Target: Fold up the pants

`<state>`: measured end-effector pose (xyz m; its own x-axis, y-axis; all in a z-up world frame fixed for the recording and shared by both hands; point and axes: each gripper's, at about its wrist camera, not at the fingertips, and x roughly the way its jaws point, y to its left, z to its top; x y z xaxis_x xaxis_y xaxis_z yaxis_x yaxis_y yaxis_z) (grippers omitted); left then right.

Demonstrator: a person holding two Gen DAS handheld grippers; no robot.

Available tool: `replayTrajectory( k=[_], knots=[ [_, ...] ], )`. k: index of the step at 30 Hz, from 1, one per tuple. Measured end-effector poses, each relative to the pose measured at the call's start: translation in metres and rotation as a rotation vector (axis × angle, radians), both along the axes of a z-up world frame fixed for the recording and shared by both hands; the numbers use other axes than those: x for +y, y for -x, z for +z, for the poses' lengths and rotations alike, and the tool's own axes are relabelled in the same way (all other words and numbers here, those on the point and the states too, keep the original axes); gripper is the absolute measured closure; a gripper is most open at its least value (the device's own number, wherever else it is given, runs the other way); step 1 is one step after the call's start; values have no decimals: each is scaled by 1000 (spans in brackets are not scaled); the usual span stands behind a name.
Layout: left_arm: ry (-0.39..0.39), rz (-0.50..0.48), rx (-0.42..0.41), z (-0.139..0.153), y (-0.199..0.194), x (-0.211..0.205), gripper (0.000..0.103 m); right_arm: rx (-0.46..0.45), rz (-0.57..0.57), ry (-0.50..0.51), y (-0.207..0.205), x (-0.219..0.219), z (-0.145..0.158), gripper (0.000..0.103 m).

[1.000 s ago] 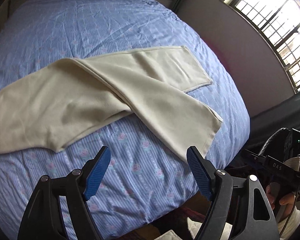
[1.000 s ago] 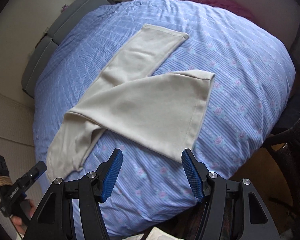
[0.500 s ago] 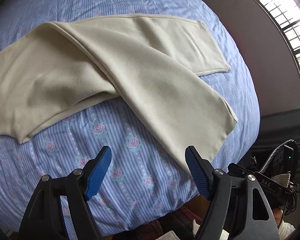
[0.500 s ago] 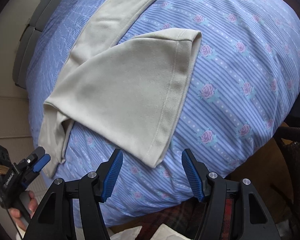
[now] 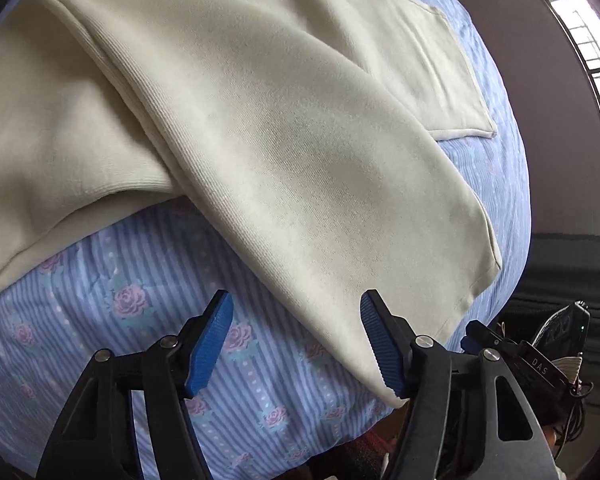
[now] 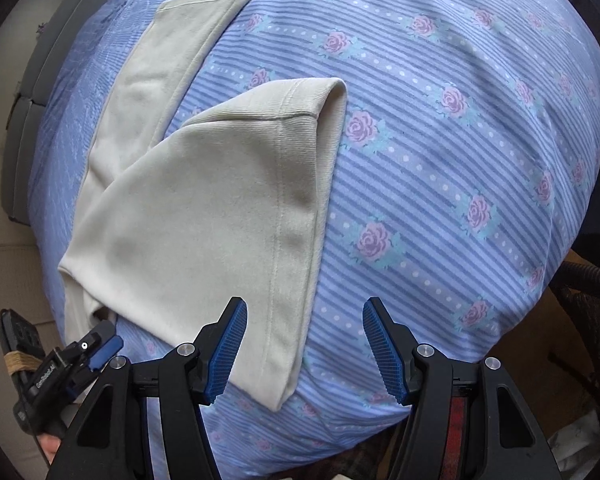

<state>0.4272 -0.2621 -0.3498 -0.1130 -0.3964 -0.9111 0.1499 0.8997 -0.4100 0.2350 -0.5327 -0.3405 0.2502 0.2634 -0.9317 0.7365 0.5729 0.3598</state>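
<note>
On the striped floral bedspread [image 6: 460, 120], cream ribbed pants [image 5: 280, 140] lie crossed.

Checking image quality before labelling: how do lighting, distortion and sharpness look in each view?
Left wrist view: window blown out at the right edge, strong fisheye bulge of the bedspread, pants sharp. Right wrist view: even daylight, no glare, dark vignette corners, cuff seam crisp.
</note>
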Motion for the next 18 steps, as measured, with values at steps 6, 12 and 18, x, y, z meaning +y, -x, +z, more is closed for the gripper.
replayTrajectory(
  k=[6,12,18],
  knots=[
    [-22,67,55,-25,-18,-12,47,-4,1,-21,-30,-18,-21,42],
    [3,52,45,-7,-21,-21,83,3,71,-65,-49,-32,-29,84],
    [62,13,-70,63,-40,-50,87,-92,118,-136,-59,-56,8,93]
  ],
)
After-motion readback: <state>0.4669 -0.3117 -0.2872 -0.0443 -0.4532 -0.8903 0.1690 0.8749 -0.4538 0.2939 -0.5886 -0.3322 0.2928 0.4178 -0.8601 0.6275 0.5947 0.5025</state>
